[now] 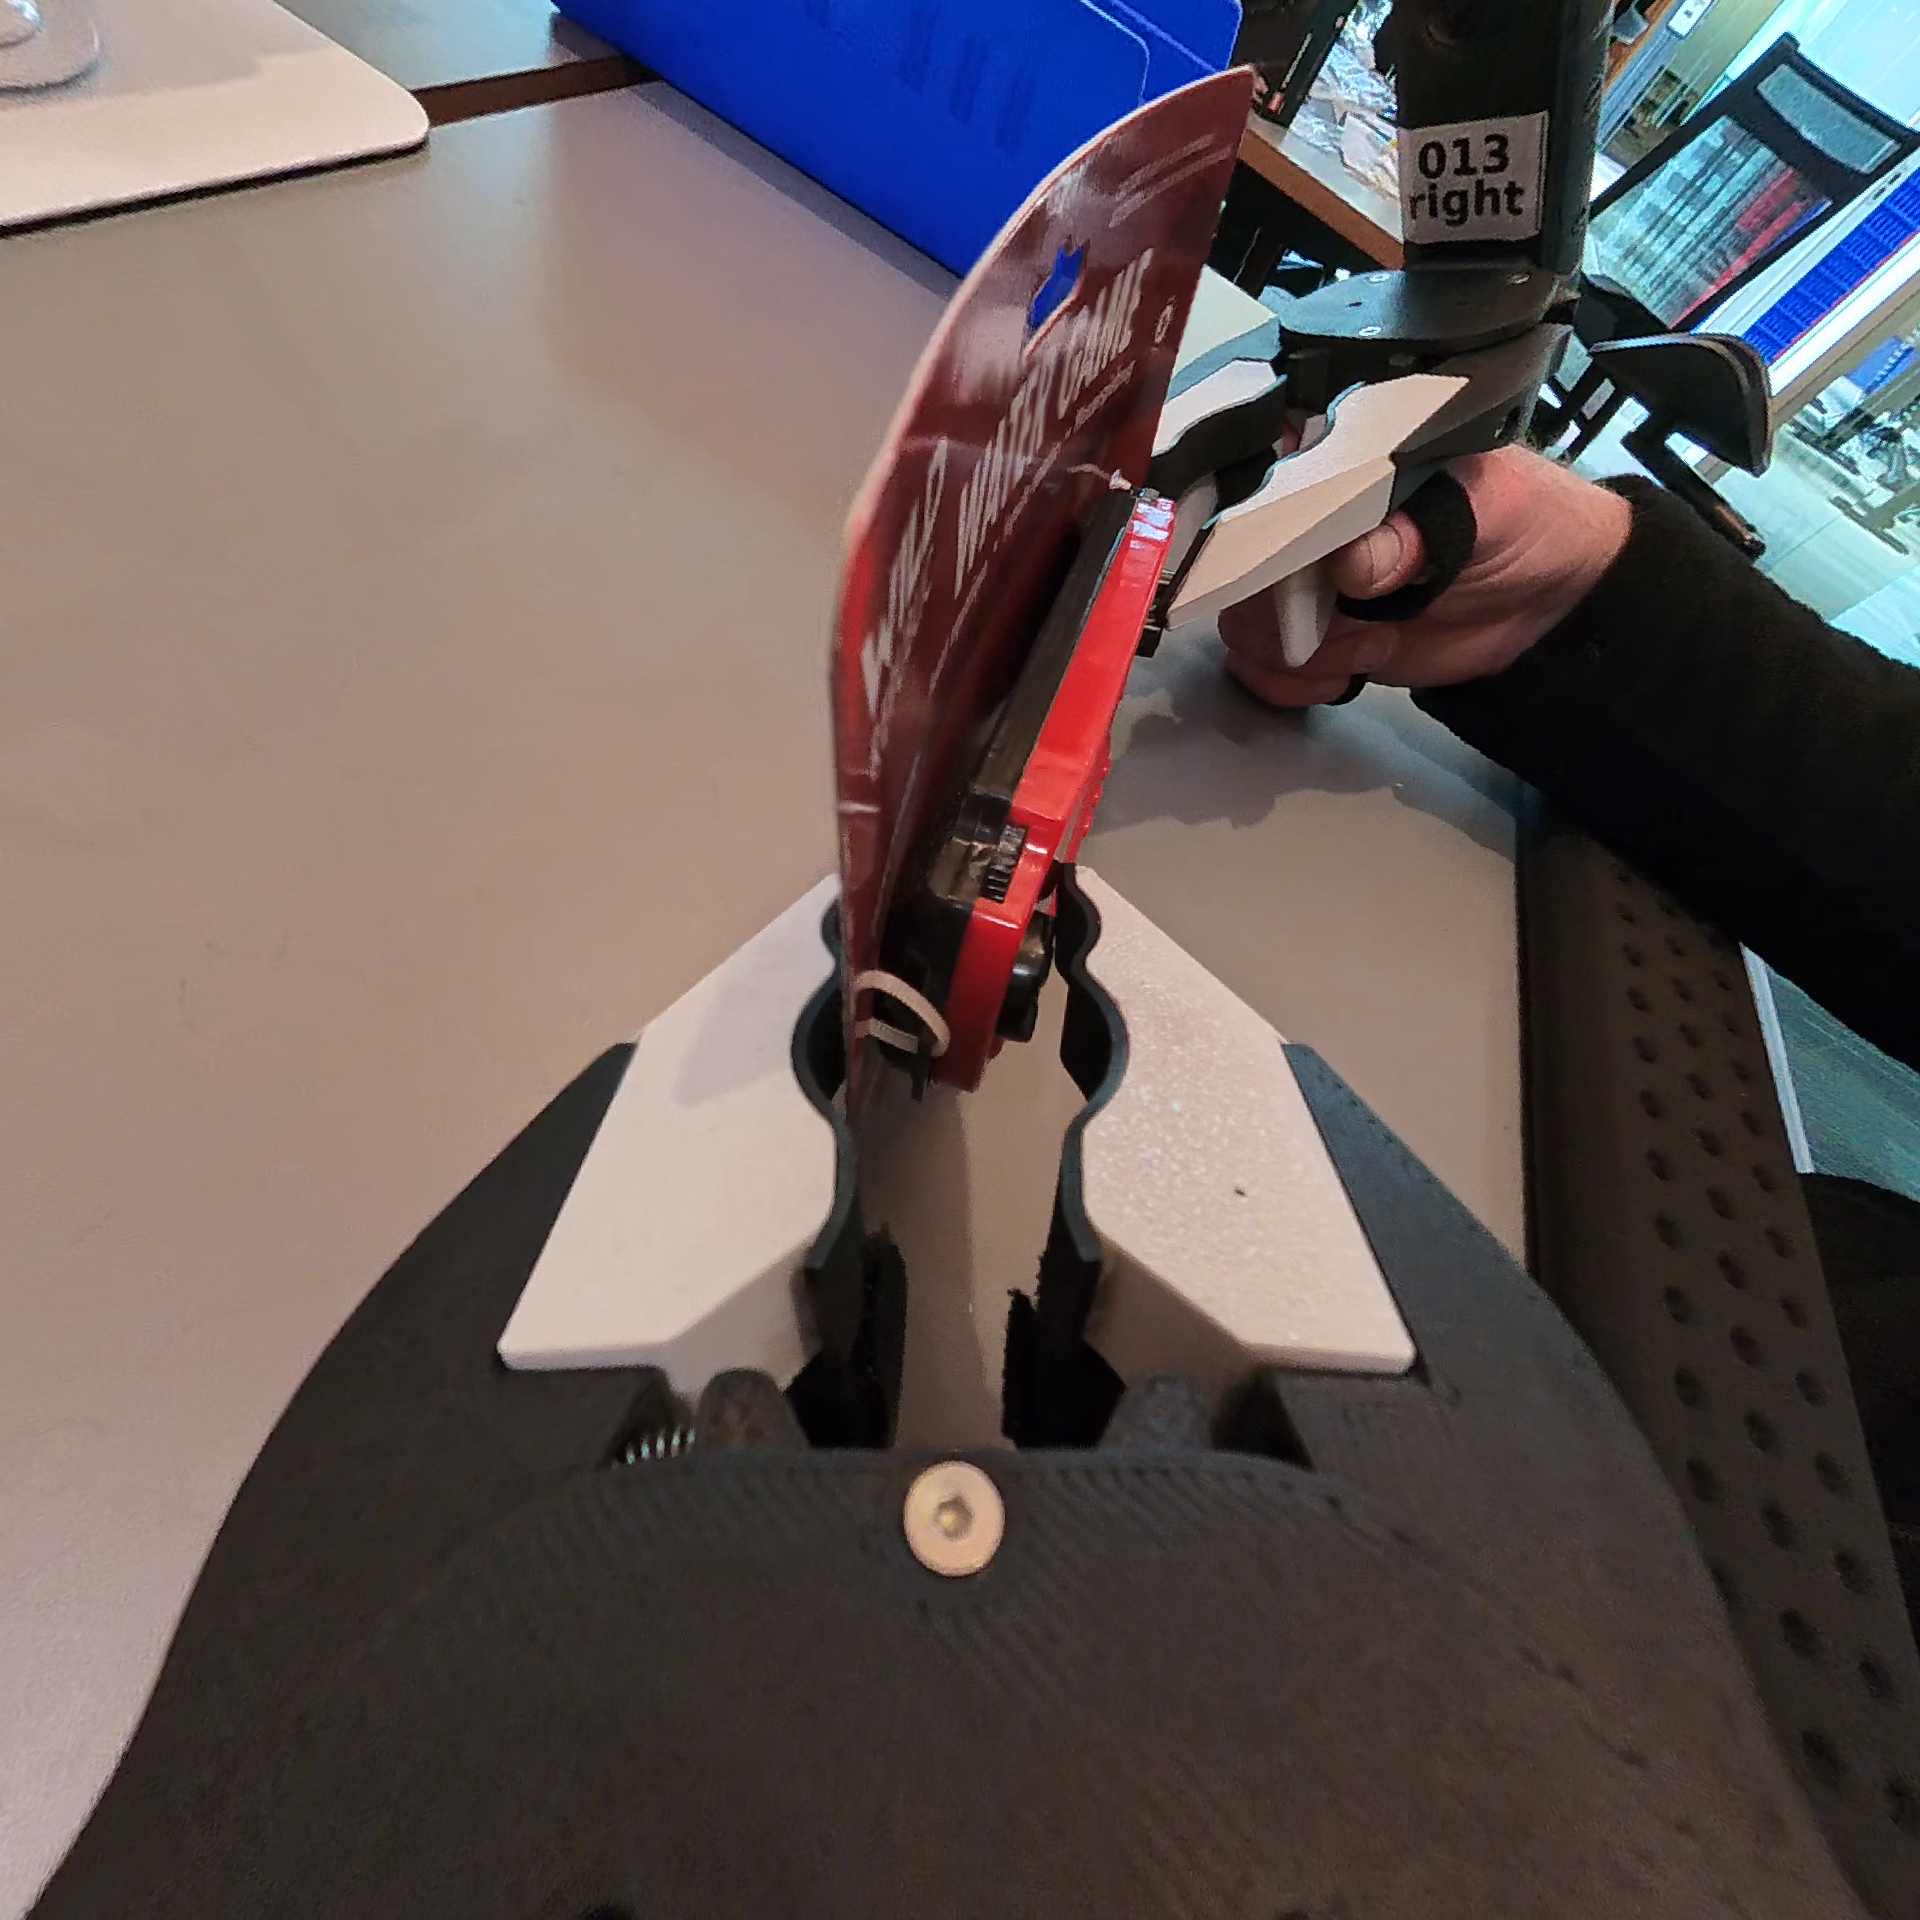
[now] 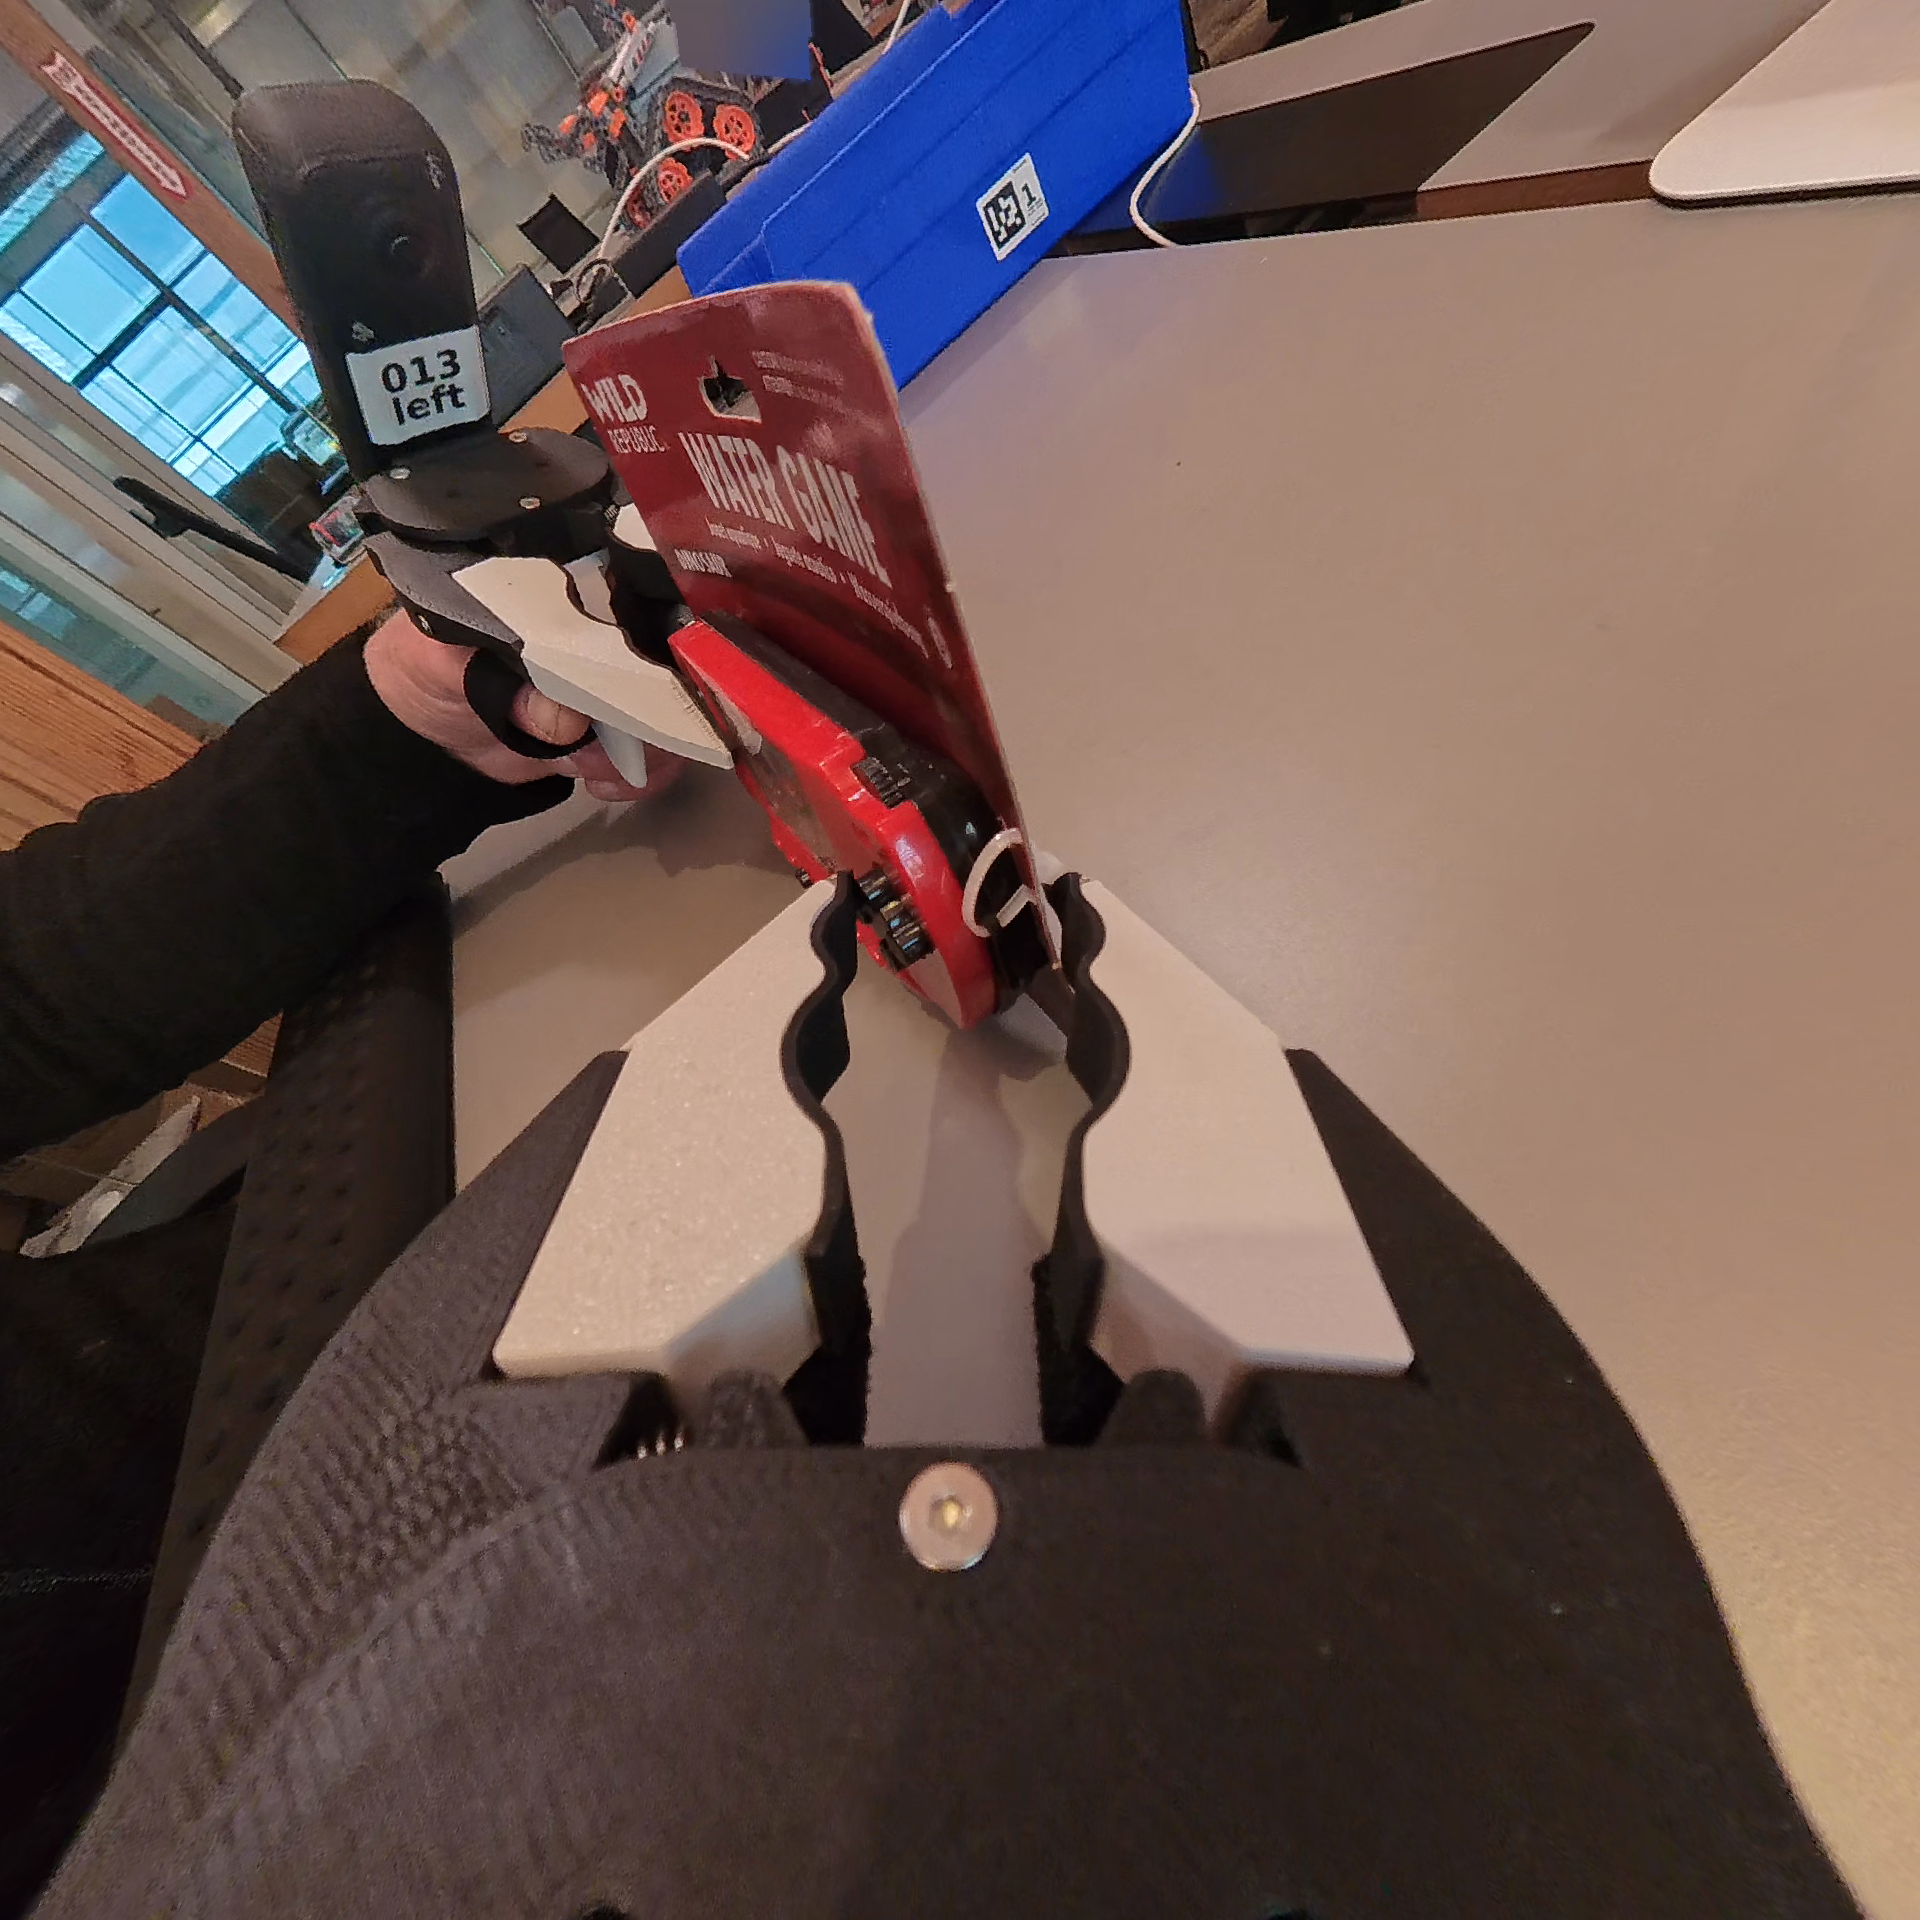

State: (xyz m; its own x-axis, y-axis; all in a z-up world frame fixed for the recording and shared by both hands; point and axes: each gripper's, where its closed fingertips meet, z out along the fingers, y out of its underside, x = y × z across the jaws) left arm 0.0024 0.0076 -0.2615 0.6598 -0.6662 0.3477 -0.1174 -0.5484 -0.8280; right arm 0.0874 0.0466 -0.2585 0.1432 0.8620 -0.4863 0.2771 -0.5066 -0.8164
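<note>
Two grippers (image 1: pixel 951 925) (image 2: pixel 956 914), one carded toy (image 1: pixel 1039 727), one blue bin (image 2: pixel 935 177)

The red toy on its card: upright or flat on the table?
Upright, slightly tilted: the toy stands on edge, gripped at opposite ends by left gripper and right gripper.

Each tool is built on a black, ribbed printed body with a silver hex screw (image 1: pixel 953 1518) at its centre. Pale grey wedge fingers (image 1: pixel 686 1174) are lined with wavy black pads. A black camera (image 2: pixel 358 239) bearing a white label is mounted above. Black sleeves (image 1: pixel 1714 748) are worn.
</note>
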